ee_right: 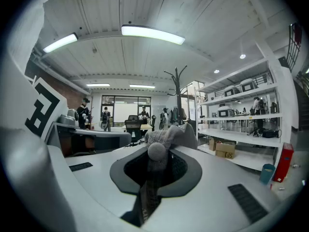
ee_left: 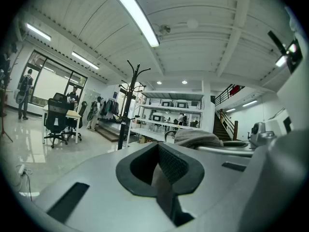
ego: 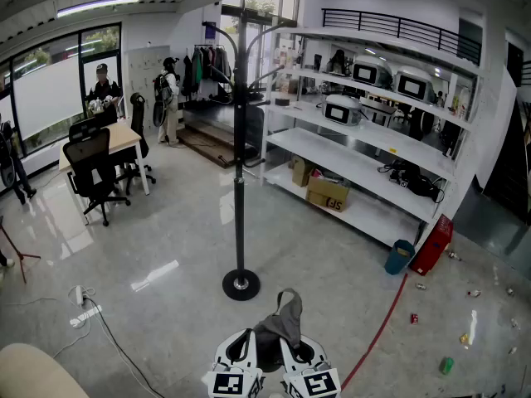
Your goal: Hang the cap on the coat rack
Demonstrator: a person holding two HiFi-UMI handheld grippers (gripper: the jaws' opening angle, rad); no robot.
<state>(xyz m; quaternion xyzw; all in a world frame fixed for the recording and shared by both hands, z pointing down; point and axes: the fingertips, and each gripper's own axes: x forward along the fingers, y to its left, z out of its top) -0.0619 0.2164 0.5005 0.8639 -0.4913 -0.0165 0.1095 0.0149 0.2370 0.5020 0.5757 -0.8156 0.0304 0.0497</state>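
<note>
We read only "SF", printed on a cardboard box on the bottom shelf, far ahead of the right gripper, to its right.

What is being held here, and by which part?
The cap. The right gripper is shut on its crown by the top button; the left gripper pinches a thin strip of fabric, seemingly its edge.

Bright, even light from ceiling tubes; glare streak on glossy floor; fisheye warping, dark vignette corners.
</note>
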